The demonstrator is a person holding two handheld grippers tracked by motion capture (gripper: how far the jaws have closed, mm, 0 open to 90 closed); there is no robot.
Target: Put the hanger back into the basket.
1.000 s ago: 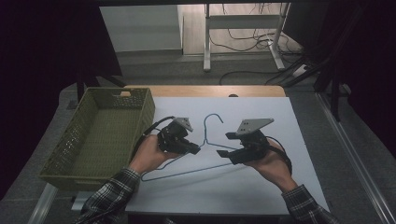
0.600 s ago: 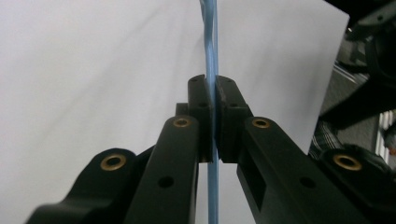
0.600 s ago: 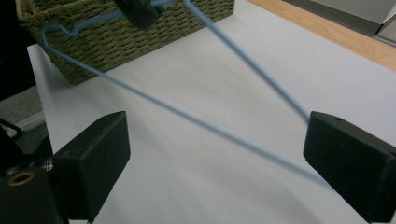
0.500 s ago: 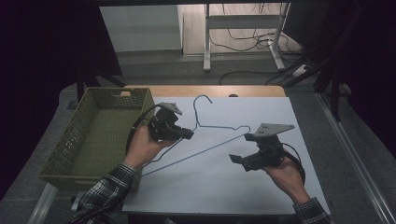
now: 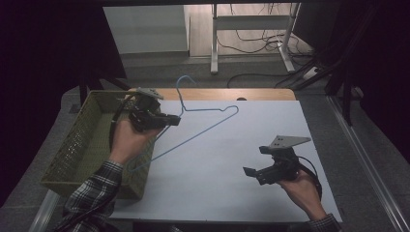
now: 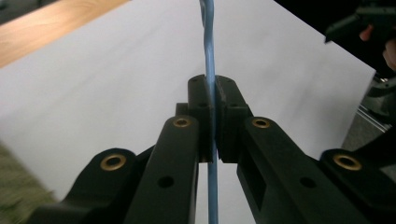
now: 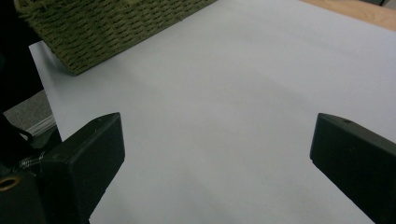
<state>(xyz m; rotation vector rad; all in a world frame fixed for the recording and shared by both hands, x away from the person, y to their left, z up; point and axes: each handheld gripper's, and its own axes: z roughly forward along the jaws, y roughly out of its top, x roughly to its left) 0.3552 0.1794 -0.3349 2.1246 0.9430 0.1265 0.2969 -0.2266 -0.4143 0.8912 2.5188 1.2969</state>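
A blue wire hanger (image 5: 208, 126) hangs tilted above the white table, its hook (image 5: 181, 79) pointing up and away. My left gripper (image 5: 174, 120) is shut on the hanger's wire beside the basket's right wall. In the left gripper view the blue wire (image 6: 208, 56) runs straight up between the pressed pads of the left gripper (image 6: 214, 93). My right gripper (image 5: 255, 160) stands open near the table's front right, apart from the hanger. Its jaws have just been opening, and the right gripper (image 7: 219, 154) has nothing but bare white sheet between them.
A green woven basket (image 5: 82, 140) stands at the table's left edge; its corner (image 7: 107, 28) shows in the right gripper view. A white sheet (image 5: 227, 193) covers the table, with a wooden strip (image 5: 232, 94) at the far edge. Desk legs and cables lie on the floor beyond.
My left gripper has lifted the hanger up and leftward toward the basket. My right gripper has drawn away from the hanger to the right and front, and its jaws have opened wide.
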